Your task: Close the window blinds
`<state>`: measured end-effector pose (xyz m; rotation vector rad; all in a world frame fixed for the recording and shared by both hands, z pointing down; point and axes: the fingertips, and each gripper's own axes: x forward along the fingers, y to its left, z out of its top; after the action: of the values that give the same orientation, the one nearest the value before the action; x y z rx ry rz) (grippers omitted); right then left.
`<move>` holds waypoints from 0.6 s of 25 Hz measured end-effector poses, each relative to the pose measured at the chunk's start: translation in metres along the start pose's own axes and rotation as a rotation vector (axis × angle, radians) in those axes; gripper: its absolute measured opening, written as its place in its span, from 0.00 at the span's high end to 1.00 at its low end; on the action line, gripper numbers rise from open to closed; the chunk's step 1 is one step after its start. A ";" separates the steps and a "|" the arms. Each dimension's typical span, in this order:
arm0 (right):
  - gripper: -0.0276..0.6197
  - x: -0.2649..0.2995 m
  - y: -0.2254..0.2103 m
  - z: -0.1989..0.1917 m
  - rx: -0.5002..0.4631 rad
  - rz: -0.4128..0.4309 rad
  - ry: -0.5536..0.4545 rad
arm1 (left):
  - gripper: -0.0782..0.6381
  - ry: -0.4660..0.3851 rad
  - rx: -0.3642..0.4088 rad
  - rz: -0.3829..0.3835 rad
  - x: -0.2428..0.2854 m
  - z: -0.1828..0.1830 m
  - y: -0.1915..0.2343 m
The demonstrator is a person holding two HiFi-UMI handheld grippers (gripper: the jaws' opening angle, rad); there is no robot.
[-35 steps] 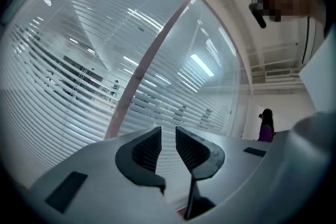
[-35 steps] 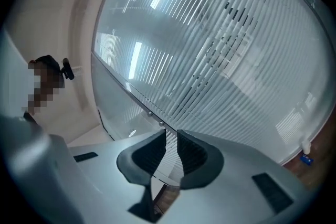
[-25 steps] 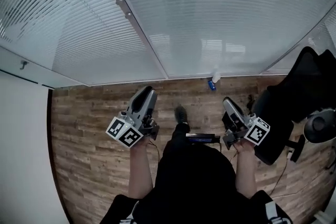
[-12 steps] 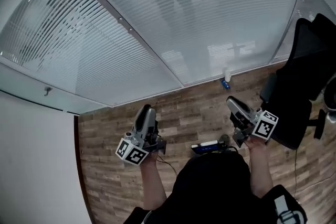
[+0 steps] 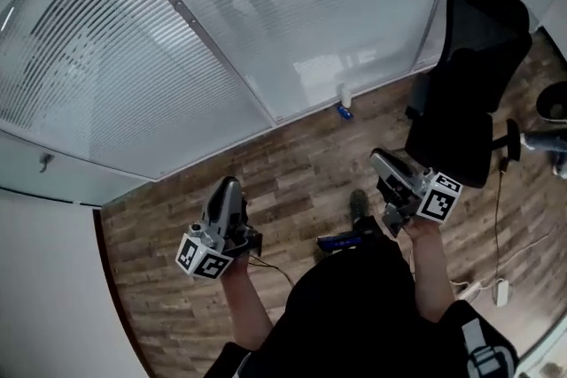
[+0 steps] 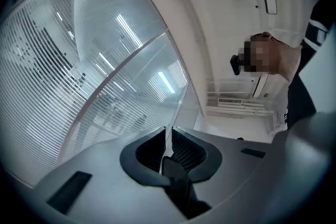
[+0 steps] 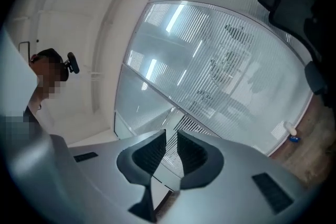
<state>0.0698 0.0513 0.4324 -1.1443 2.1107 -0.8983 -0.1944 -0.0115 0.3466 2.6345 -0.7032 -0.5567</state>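
- The window blinds (image 5: 97,57) are hanging behind tall glass panes, up ahead of the person and well apart from both tongs; nothing is touching them.
- Their slats are running level; on the left pane dark gaps are showing between the slats, while the middle pane is looking paler and more even.
- A slanting frame post (image 5: 204,35) is dividing the left pane from the middle one.
- A white bottle (image 5: 345,96) is standing on the wooden floor (image 5: 283,173) at the foot of the glass.
- The left tongs (image 5: 227,187) are pointing towards the glass, low over the floor; their jaws are closing, with only a thin slit between them and nothing in it.
- The right tongs (image 5: 381,158) are pointing the same way, jaws standing a little apart and gripping nothing.
- A black office chair (image 5: 474,57) is standing just right of the right tongs, near the glass.
- A shoe (image 5: 359,206) is showing on the floor between the two tongs.
- A white wall (image 5: 44,297) is filling the lower left corner of the head view.
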 end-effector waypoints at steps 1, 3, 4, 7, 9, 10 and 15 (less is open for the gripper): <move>0.88 -0.016 0.011 -0.011 -0.002 -0.023 0.002 | 0.83 -0.010 -0.022 -0.024 -0.009 -0.004 -0.006; 0.88 -0.039 0.022 -0.033 -0.007 -0.064 0.006 | 0.84 -0.032 -0.052 -0.067 -0.024 -0.009 -0.012; 0.88 -0.048 0.023 -0.043 -0.002 -0.088 0.005 | 0.84 -0.036 -0.065 -0.080 -0.031 -0.012 -0.013; 0.88 -0.075 0.035 -0.068 0.020 -0.155 0.007 | 0.86 -0.035 -0.114 -0.107 -0.052 -0.018 -0.025; 0.88 -0.082 0.053 -0.072 -0.011 -0.162 0.019 | 0.86 -0.041 -0.124 -0.128 -0.063 -0.015 -0.036; 0.88 -0.081 0.061 -0.071 -0.034 -0.152 0.025 | 0.86 -0.048 -0.117 -0.138 -0.066 -0.011 -0.041; 0.88 -0.064 0.087 -0.066 -0.090 -0.069 0.055 | 0.86 -0.067 -0.047 -0.169 -0.079 0.005 -0.070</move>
<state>0.0095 0.1615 0.4156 -1.2581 2.1878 -0.8829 -0.2326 0.0863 0.3343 2.6576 -0.4820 -0.7025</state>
